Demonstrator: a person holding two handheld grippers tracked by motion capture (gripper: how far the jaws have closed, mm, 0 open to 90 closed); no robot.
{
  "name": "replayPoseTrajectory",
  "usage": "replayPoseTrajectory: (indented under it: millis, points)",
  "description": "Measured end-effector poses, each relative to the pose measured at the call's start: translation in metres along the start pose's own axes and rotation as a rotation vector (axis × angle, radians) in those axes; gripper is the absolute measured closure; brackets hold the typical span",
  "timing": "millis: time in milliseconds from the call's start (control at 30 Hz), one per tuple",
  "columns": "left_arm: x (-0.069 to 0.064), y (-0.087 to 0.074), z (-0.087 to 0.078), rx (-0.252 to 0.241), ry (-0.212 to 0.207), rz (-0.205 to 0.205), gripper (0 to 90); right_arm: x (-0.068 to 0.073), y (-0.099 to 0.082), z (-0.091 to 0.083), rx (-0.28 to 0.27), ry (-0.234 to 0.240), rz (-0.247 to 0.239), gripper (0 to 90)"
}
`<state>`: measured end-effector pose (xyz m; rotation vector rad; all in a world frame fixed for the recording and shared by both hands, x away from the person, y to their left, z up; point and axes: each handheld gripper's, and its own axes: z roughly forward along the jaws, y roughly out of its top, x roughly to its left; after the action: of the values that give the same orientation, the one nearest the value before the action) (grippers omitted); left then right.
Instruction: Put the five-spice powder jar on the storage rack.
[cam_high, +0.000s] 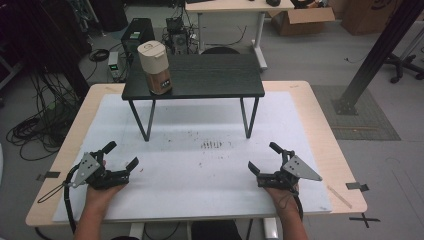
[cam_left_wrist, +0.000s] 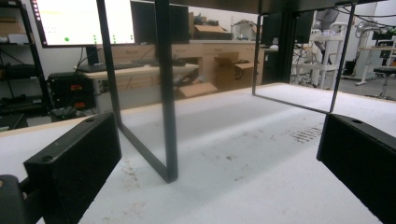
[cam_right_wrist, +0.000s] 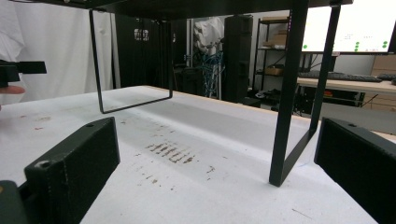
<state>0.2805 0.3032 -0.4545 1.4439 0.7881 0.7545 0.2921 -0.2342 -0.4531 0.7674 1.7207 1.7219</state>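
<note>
A tan, wood-sided cylindrical device (cam_high: 154, 67) stands upright on the left end of a small black raised shelf (cam_high: 210, 80) at the table's far middle. My left gripper (cam_high: 121, 156) rests on the white mat at the near left, open, with nothing between its jaws. My right gripper (cam_high: 265, 157) rests at the near right, open and empty as well. In the left gripper view, my left gripper (cam_left_wrist: 215, 163) faces the shelf's near left leg (cam_left_wrist: 167, 102). In the right gripper view, my right gripper (cam_right_wrist: 215, 163) faces the shelf's right leg (cam_right_wrist: 286, 107).
A white mat (cam_high: 200, 170) covers the wooden table, with dark smudges (cam_high: 211, 145) near its middle. The shelf's thin black legs (cam_high: 142, 120) stand ahead of both grippers. Cables, boxes and a black post surround the table on the floor.
</note>
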Motion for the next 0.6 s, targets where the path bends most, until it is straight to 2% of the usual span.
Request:
replayPoseTrajectory:
  millis: [600]
  points:
    - [-0.0002,-0.0001,0.0,0.0,0.002,0.001,0.2,0.0,-0.0001,-0.0003,-0.002,0.002,0.0,0.0]
